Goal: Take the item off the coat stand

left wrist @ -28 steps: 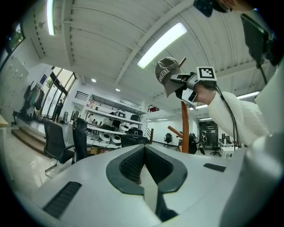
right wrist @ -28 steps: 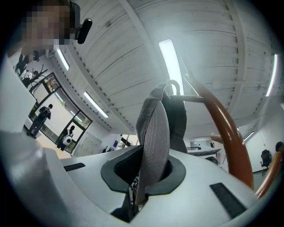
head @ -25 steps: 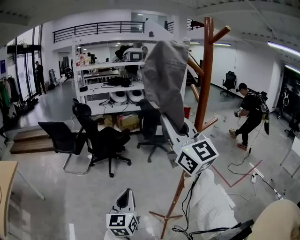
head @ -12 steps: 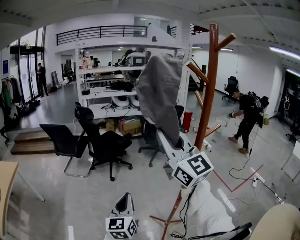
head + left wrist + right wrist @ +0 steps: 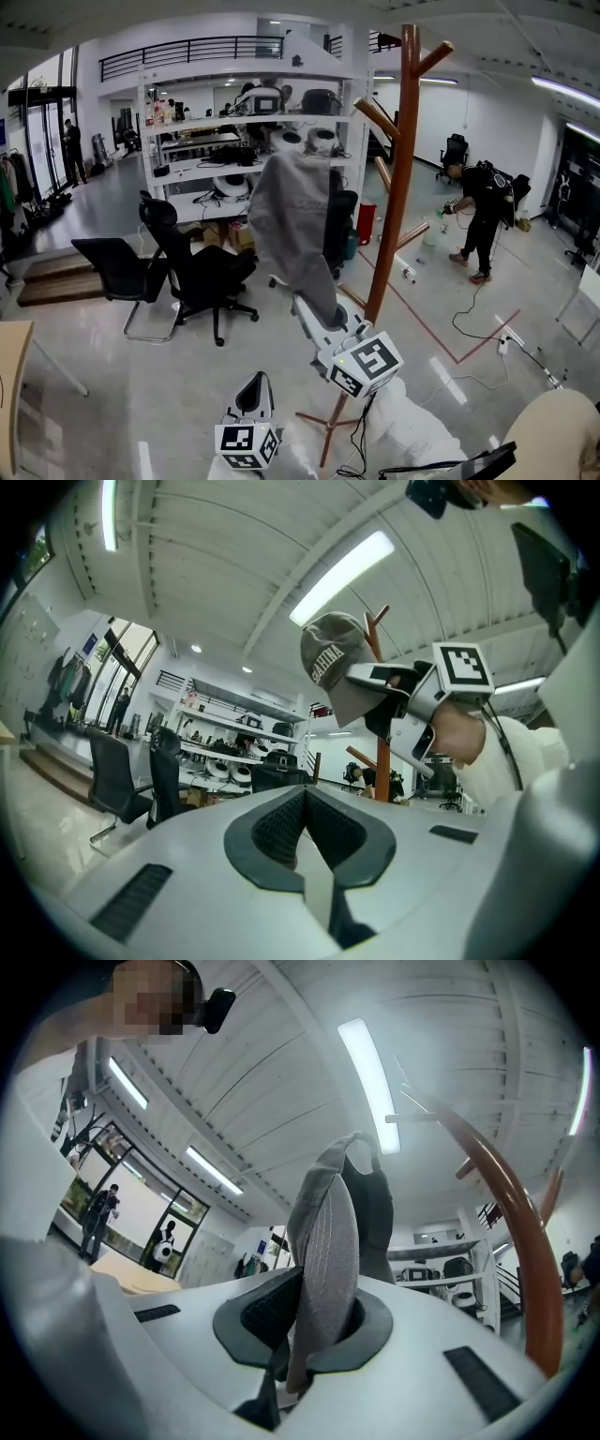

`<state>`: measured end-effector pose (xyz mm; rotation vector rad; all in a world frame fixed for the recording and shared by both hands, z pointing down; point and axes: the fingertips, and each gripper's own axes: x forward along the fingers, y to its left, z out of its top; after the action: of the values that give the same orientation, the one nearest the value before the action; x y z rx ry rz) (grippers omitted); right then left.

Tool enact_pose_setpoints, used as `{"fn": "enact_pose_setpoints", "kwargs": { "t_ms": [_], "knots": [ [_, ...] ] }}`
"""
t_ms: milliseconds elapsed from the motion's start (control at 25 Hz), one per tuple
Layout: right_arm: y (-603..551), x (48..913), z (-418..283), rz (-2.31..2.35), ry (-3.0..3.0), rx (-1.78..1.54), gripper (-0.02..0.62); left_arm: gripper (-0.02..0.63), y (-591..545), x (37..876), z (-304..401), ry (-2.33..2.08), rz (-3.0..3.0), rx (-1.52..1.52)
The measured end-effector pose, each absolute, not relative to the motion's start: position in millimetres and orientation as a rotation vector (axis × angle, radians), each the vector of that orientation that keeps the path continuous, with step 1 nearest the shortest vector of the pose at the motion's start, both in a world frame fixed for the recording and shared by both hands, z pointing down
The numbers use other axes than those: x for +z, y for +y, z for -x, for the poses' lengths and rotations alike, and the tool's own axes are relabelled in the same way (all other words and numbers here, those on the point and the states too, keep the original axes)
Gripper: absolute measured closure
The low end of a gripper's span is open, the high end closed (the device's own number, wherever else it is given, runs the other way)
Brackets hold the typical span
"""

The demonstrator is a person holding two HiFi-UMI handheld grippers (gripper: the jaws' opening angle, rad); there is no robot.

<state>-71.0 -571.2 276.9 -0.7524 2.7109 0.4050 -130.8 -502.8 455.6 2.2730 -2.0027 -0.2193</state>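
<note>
A grey cap [image 5: 291, 225] hangs in the air left of the brown wooden coat stand [image 5: 398, 187], apart from its pegs. My right gripper [image 5: 309, 309] is shut on the cap's brim from below and points slightly upward. In the right gripper view the brim [image 5: 323, 1251] stands on edge between the pads [image 5: 267, 1312], with the stand's pole [image 5: 520, 1232] at the right. My left gripper [image 5: 255, 386] stays low near the bottom edge, shut with nothing in it [image 5: 302, 803]. The left gripper view shows the cap [image 5: 328, 663] held up beside the stand [image 5: 380, 752].
Black office chairs [image 5: 197, 272] stand on the floor to the left. A white shelf rack [image 5: 234, 122] with equipment fills the back. A person [image 5: 478, 211] bends over at the right, near red floor lines [image 5: 441, 337]. A tabletop corner [image 5: 9, 375] shows at far left.
My right gripper has come down and a little away from the stand's top, carrying the cap with it. The left gripper has kept still.
</note>
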Motion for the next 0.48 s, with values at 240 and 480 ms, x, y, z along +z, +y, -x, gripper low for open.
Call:
{"fn": "enact_pose_setpoints", "kwargs": {
  "t_ms": [240,480],
  "knots": [
    [-548.7,310.3,62.6,0.794,2.762,0.324,0.563,0.618,-489.1,447.7,116.1,-1.957,-2.313,-0.205],
    [-512.0,354.9,42.7,0.830,2.798,0.206,0.563,0.618,-476.6,447.7,97.1,-1.929,-2.336,-0.206]
  ]
}}
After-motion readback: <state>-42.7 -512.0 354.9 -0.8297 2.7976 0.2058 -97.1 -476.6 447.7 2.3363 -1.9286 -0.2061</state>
